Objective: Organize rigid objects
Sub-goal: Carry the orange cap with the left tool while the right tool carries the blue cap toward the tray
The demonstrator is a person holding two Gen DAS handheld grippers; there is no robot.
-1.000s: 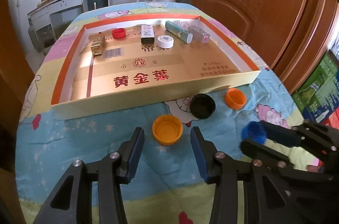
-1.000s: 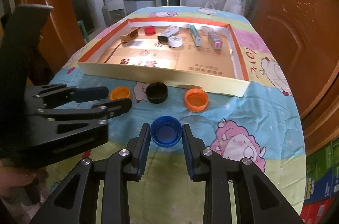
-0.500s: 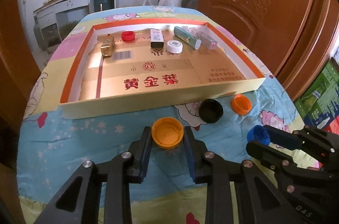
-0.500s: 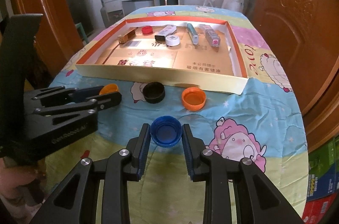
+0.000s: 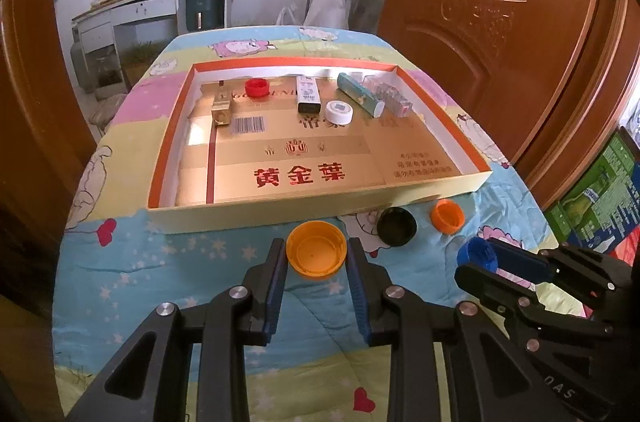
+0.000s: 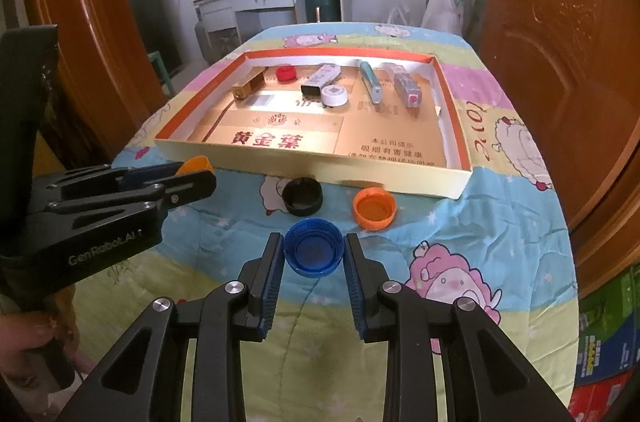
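Note:
My left gripper is shut on a yellow-orange bottle cap, held just above the tablecloth in front of the shallow cardboard tray. My right gripper is shut on a blue bottle cap, held above the cloth nearer the table's front. The blue cap also shows in the left wrist view. A black cap and a small orange cap lie on the cloth by the tray's front wall. The tray holds a red cap, a white cap, a gold block and long boxes.
The table has a cartoon-print cloth. A wooden door stands to the right and cartons lie on the floor at lower right. A kitchen counter is at the back.
My left gripper has closed on the yellow-orange cap and lifted it toward the tray. My right gripper has risen slightly with the blue cap.

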